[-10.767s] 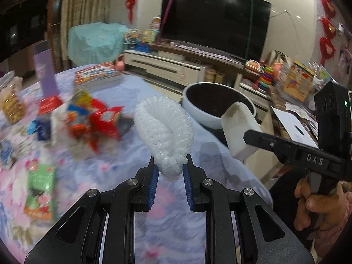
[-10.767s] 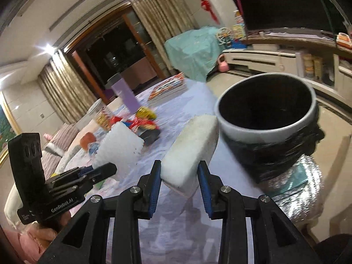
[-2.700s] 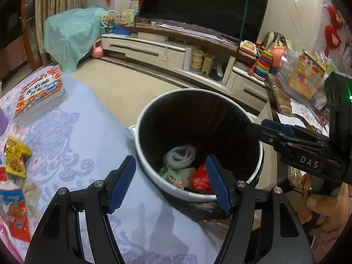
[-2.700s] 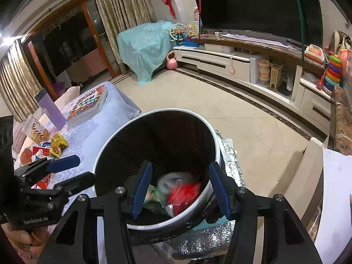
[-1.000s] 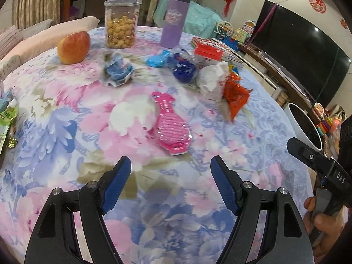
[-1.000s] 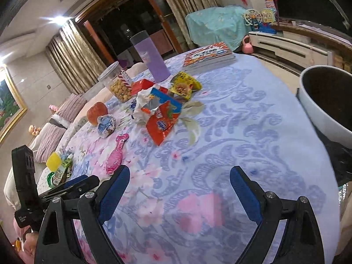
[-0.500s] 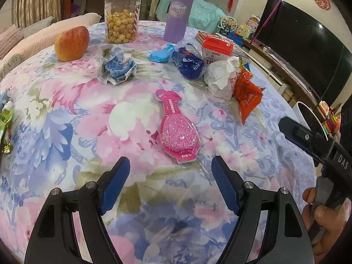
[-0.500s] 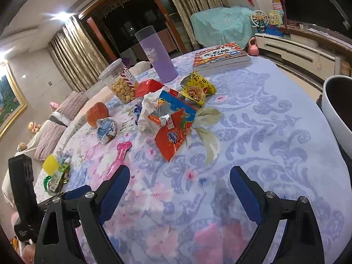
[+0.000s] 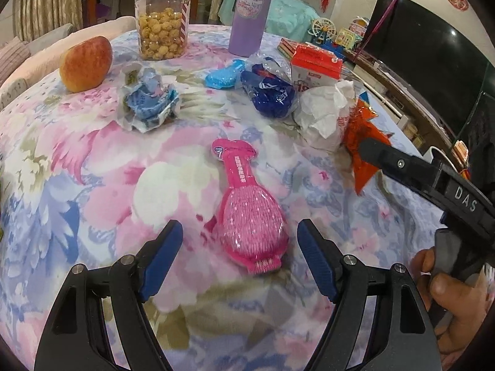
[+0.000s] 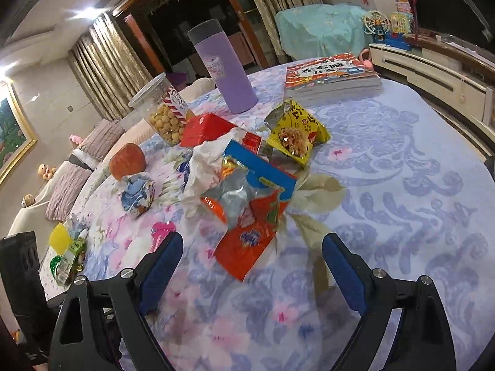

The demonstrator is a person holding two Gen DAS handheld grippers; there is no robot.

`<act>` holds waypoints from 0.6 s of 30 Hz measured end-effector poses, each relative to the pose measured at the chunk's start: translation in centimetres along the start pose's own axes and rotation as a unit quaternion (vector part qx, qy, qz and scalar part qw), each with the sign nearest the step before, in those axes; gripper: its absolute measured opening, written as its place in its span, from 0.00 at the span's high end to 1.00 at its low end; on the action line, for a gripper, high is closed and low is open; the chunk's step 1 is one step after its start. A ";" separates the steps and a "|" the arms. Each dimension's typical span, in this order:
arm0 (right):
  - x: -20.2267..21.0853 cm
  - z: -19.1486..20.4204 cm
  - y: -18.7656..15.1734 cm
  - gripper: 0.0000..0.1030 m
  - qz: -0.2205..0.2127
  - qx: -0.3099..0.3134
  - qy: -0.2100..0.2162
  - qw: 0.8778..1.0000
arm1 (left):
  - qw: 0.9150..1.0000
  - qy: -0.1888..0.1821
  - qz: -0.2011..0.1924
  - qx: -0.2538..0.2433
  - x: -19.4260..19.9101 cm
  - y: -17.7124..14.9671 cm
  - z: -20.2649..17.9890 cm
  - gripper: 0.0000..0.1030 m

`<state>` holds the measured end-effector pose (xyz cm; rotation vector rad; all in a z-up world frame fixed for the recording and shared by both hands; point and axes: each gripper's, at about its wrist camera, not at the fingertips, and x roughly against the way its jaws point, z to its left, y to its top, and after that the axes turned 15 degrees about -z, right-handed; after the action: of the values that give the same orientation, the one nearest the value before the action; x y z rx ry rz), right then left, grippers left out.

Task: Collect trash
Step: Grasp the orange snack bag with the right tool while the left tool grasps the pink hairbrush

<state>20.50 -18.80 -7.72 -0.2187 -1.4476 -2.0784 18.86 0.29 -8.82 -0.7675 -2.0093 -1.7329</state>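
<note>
My left gripper is open above the flowered tablecloth, its blue pads flanking the near end of a pink hairbrush without touching it. Beyond lie a crumpled blue-and-white wrapper, a dark blue wrapper, a white tissue and an orange snack bag. My right gripper is open just short of the orange-and-blue snack bag; a yellow snack bag and white tissue lie behind it. The right gripper's arm crosses the left wrist view at right.
An apple, a popcorn jar, a purple tumbler, a red-topped carton and a stack of books stand on the far part of the table. A green-and-yellow packet lies at the left edge.
Both grippers have moved forward over the table toward the litter; the hairbrush now lies between my left pads and the orange bag sits closer to my right ones. Both stay open.
</note>
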 end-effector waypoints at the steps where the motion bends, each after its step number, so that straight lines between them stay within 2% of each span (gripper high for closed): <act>1: -0.1 -0.1 0.1 0.13 -0.003 0.001 -0.001 1.000 | 1.000 -0.002 -0.001 -0.004 -0.2 0.1 -0.2 0.24; 4: -0.4 -0.3 0.4 0.24 -0.006 0.007 -0.004 1.000 | 1.000 -0.013 0.000 -0.011 -0.3 0.1 -0.5 0.40; 5: -0.5 -0.3 0.5 0.33 -0.004 0.010 -0.006 1.000 | 1.000 -0.019 0.000 -0.015 -0.3 0.1 -0.6 0.51; 6: -0.6 -0.4 0.5 0.39 -0.001 0.012 -0.008 1.000 | 1.000 -0.024 0.001 -0.019 -0.3 0.1 -0.8 0.55; 8: -0.5 -0.7 0.4 0.64 0.004 0.010 -0.008 1.000 | 0.999 -0.031 0.000 -0.023 -0.2 0.0 -1.0 0.56; 10: -0.3 -1.2 0.3 0.79 0.005 0.004 -0.007 1.000 | 0.999 -0.034 -0.003 -0.029 0.0 -0.1 -1.4 0.56; 18: 3.7 -2.7 0.2 0.84 -0.015 -0.005 0.002 1.000 | 0.997 -0.060 -0.013 -0.037 1.5 -0.3 -3.5 0.56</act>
<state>18.10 -22.65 -6.90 -0.1980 -1.4460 -2.1095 17.26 -2.96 -7.58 -0.8921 -2.0508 -1.8248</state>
